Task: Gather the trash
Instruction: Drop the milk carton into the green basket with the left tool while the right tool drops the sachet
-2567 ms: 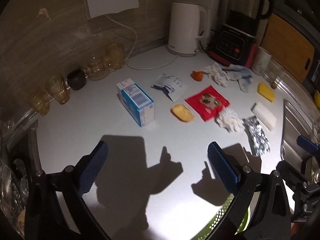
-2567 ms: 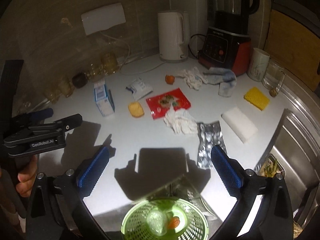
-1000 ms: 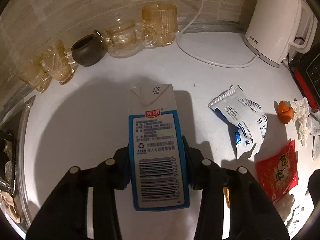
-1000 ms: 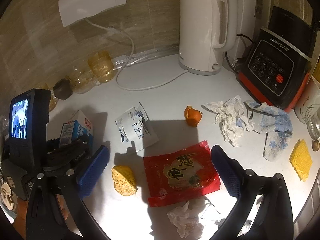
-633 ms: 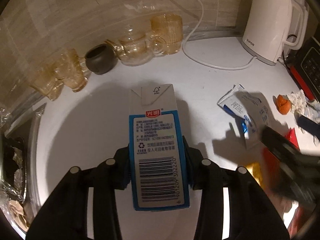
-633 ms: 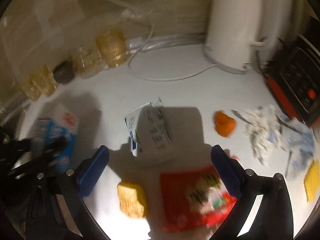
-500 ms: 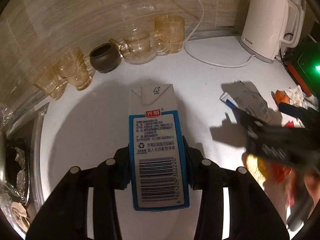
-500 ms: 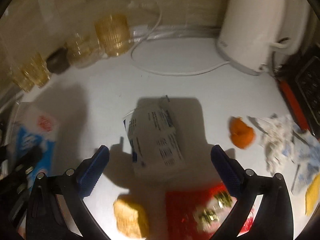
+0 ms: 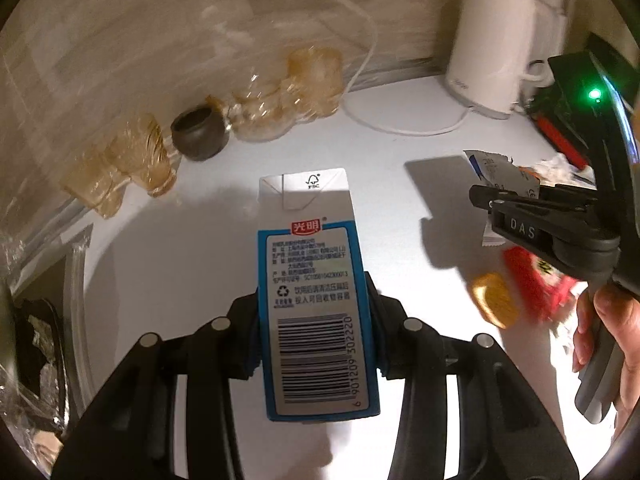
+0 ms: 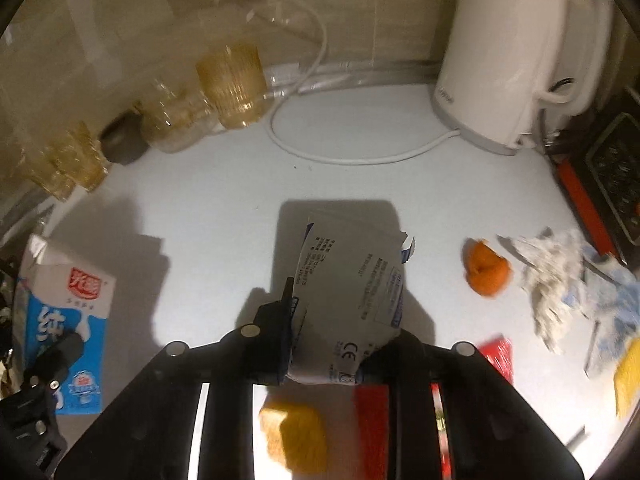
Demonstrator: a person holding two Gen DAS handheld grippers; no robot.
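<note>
Your left tool (image 9: 316, 322) was clamped on the blue-and-white milk carton (image 9: 314, 280), its pads pressed to the carton's two narrow sides, barcode face toward the camera and the folded top pointing away toward the wall. The carton sat in the grip above the white surface (image 9: 192, 232), casting a shadow below it.

Your right tool (image 10: 326, 344) was closing its jaws on the white-and-blue printed wrapper (image 10: 352, 280); the wrapper stood between the pads, crumpled at the base, and both pads appeared to press on it. From the left camera, your hand (image 9: 604, 332) showed on that tool's handle at the right edge.

Other trash lay on the surface: a yellow-orange crumbly piece (image 10: 296, 436) just below the right tool, a red packet (image 10: 496, 354) beside it, an orange peel (image 10: 486, 266) to the right, and crumpled white tissue (image 10: 552, 280) past that.

Against the wall stood amber glasses (image 10: 234, 84), a small dark pot (image 9: 198, 134) and a white kettle (image 10: 516, 48) with its cord (image 10: 360, 156) looping across the surface.
</note>
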